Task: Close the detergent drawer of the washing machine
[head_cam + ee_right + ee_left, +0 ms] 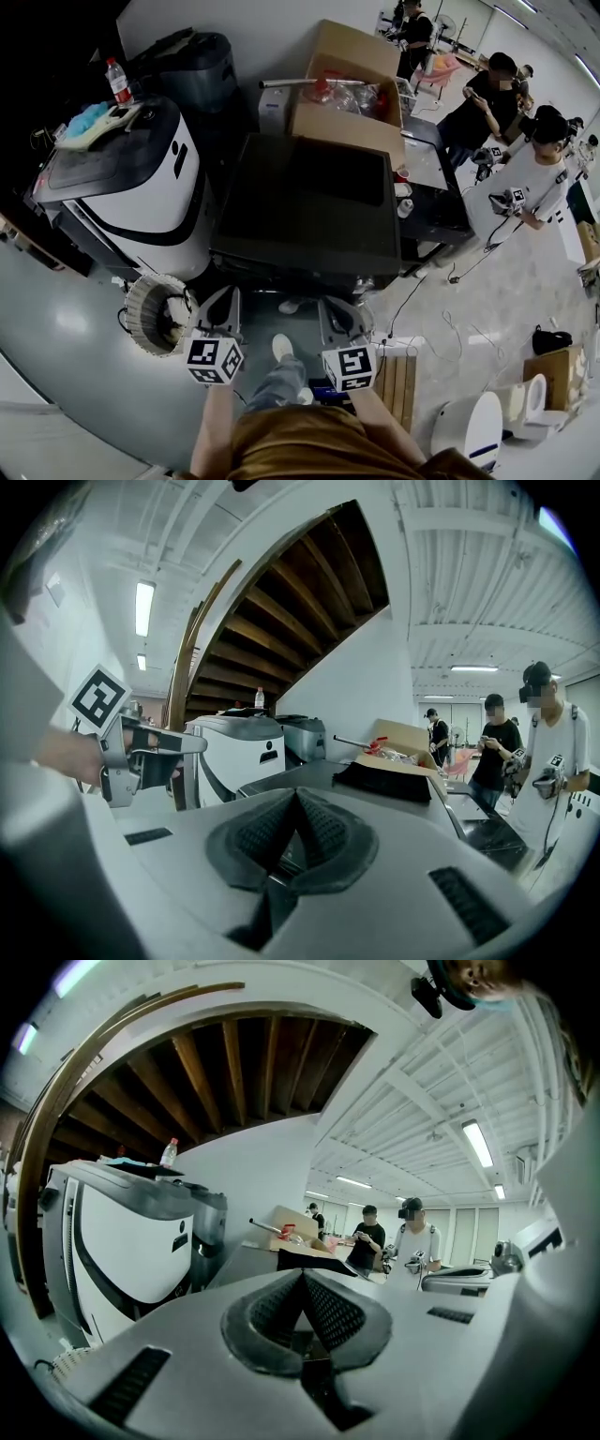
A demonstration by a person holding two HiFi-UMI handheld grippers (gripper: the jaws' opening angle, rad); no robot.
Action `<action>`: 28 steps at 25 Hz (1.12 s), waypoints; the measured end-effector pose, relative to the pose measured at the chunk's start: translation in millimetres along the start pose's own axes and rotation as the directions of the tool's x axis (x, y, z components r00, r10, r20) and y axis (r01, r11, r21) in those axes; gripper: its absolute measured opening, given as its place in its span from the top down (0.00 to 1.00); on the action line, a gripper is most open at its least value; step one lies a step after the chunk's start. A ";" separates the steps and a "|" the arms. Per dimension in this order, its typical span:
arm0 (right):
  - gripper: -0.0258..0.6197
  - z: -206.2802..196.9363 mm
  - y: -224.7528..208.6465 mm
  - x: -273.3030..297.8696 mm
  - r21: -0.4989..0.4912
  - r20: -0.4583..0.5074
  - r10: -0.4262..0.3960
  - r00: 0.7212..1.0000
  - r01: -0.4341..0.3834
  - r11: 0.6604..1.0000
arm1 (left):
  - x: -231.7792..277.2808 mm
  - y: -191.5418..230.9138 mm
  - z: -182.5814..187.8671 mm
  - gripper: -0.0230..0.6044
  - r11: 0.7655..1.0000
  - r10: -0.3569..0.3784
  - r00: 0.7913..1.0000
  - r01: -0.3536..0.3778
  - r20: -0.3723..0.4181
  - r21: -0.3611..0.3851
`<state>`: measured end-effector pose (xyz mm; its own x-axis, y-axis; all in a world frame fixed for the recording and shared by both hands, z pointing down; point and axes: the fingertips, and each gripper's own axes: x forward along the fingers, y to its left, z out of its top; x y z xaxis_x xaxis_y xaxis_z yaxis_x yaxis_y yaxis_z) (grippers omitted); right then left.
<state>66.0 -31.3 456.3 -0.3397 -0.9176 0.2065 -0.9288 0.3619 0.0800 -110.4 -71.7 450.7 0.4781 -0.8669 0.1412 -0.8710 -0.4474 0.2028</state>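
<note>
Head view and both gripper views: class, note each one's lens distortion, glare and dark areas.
Head view: fisheye curves straight lines, corners black, soft glare on the floor. Left gripper view: ceiling strip light blown out, wooden joists bowed. Right gripper view: strip light glares, wooden underside dark, rim vignetted.

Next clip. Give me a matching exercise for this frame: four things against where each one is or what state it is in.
Things:
1. bottle
2. cardboard box
3. round basket
4. left tongs

Place or state:
a. on the floor
b. shut, holding nothing
c. on top of the white machine
d. behind the dark-topped machine

Pairs: 1-c; 2-d; 3-a; 4-b
</note>
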 end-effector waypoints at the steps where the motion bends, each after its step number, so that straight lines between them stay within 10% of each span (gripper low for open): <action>1: 0.94 0.3 0.5 0.2 0.001 0.000 -0.003 1.000 0.003 1.000 | -1.3 1.1 -0.5 0.92 1.000 0.001 1.000 -0.001 -0.001 -0.002; 28: 0.94 -7.3 -6.2 4.0 -0.010 -0.023 -0.002 1.000 0.002 1.000 | 3.5 17.8 -11.1 0.92 0.999 0.052 0.998 -0.052 -0.018 -0.008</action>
<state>71.5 -36.0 463.8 -0.3339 -0.9144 0.2288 -0.9279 0.3615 0.0907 -122.9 -80.3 465.6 0.4342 -0.8848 0.1693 -0.8939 -0.3998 0.2029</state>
